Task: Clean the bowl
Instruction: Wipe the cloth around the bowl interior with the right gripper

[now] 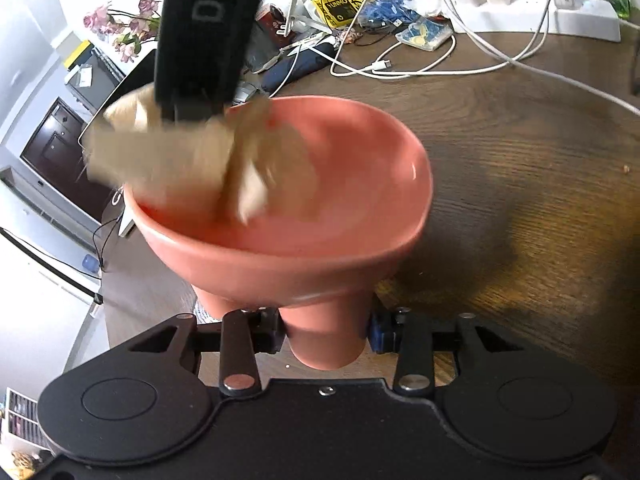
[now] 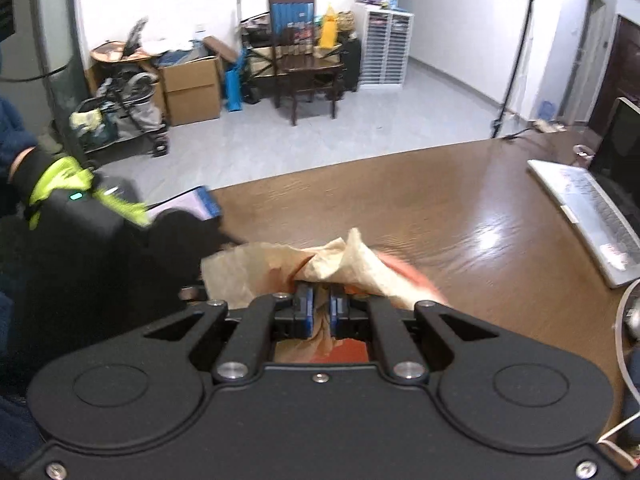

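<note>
Spreading under everything, the brown wooden table (image 1: 540, 184) carries white cables (image 1: 400, 70) and a cluttered heap along its far edge, and a white keyboard (image 2: 592, 216) lies at the right in the right wrist view. The pink bowl (image 1: 352, 168) sits near, tilted with its mouth facing up and away, foot toward the camera. The left gripper (image 1: 326, 330) is clamped on that foot. The right gripper (image 2: 322, 308), nearly closed, pinches a beige cloth (image 1: 192, 156) that hangs blurred over the bowl's far-left rim.

surface: wooden table (image 1: 520, 184) | on it: white cables (image 1: 400, 70), keyboard (image 2: 592, 216), power strip (image 1: 532, 20)
</note>
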A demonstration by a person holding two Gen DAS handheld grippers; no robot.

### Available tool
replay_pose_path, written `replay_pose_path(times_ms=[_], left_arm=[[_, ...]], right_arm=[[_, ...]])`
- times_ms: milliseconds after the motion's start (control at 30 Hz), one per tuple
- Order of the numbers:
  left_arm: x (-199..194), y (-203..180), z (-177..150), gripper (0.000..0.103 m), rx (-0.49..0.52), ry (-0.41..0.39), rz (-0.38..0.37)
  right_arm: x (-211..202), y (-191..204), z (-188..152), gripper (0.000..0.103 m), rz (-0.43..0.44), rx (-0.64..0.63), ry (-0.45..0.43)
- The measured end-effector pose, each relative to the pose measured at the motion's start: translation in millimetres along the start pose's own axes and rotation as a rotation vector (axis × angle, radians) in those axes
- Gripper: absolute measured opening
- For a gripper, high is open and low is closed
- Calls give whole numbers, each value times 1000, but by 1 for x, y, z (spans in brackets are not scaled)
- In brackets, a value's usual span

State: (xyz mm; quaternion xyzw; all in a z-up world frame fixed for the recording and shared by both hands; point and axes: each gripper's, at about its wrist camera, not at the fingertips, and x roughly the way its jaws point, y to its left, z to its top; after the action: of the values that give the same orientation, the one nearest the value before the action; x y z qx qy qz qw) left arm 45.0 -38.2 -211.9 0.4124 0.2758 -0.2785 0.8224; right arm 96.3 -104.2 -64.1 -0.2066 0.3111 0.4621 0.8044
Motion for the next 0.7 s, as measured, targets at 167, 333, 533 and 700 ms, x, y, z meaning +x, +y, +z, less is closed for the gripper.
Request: replay_pose_path(times_ms=[167, 333, 533, 700], left_arm=[[-3, -5, -1, 38, -10, -5, 8], [-6, -1, -1, 38, -50, -13, -2], [-5, 0, 0, 38, -42, -5, -6], [-3, -4, -1, 38, -19, 6, -5]], right_arm=[[4, -19, -15, 9, -48, 18, 70], [11, -23, -42, 9, -18, 46, 152], [11, 6, -46, 9, 112, 43, 156], [7, 23, -25, 9, 166, 8, 81]])
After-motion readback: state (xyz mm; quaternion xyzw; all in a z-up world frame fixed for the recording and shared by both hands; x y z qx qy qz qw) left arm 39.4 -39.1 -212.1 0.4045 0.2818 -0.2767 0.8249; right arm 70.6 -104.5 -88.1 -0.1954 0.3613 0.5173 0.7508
